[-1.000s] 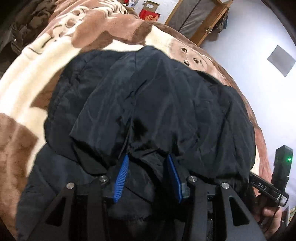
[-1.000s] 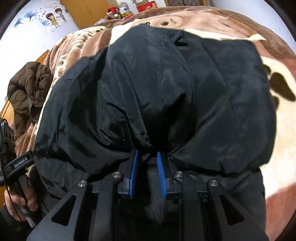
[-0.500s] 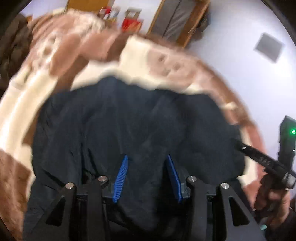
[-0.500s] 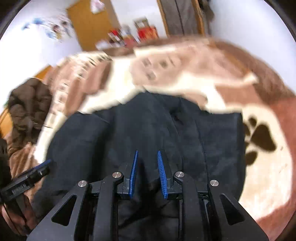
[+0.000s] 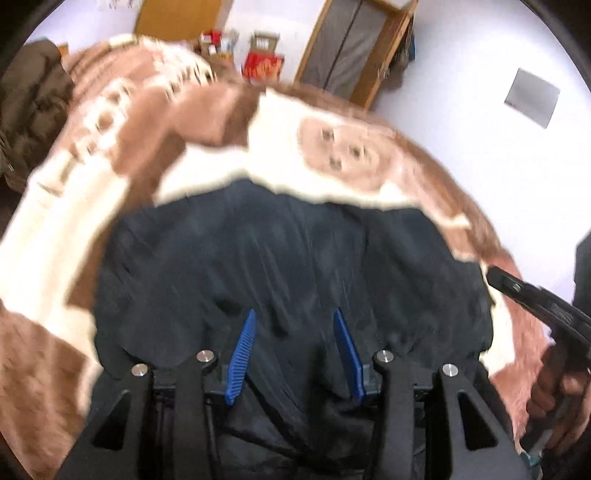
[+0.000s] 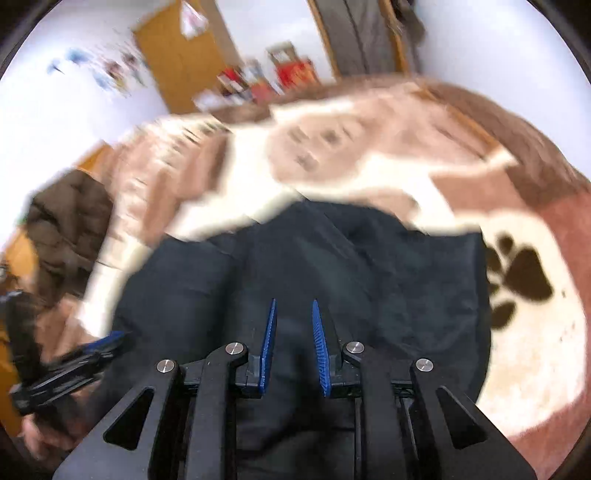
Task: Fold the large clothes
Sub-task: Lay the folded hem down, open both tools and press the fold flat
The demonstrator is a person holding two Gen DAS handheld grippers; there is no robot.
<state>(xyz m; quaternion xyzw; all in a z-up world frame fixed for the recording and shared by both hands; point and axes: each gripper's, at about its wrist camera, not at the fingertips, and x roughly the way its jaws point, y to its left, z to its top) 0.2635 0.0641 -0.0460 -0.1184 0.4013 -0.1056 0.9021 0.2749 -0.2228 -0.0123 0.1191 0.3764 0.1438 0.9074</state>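
Observation:
A large black padded jacket (image 5: 295, 251) lies spread on a brown and cream plush blanket (image 5: 221, 177) covering the bed. My left gripper (image 5: 294, 312) is over the jacket's near edge, its blue pads set apart with a thick fold of black fabric bunched between them. In the right wrist view the jacket (image 6: 369, 280) fills the middle, and my right gripper (image 6: 294, 301) holds a narrow ridge of its fabric between closely set pads. Each gripper also shows at the edge of the other's view, held in a hand (image 5: 554, 387). Both views are blurred.
A brown puffy coat (image 6: 66, 229) is heaped at the bed's left side. Beyond the bed stand a wooden wardrobe (image 5: 354, 48), an orange door (image 5: 181, 14) and red boxes (image 5: 262, 66). A white wall is on the right. The blanket (image 6: 517, 350) shows a dark paw print.
Both grippers have risen and tipped upward, so the jacket looks smaller and lower in the views and more of the bed and room shows. The pads' spacing looks the same.

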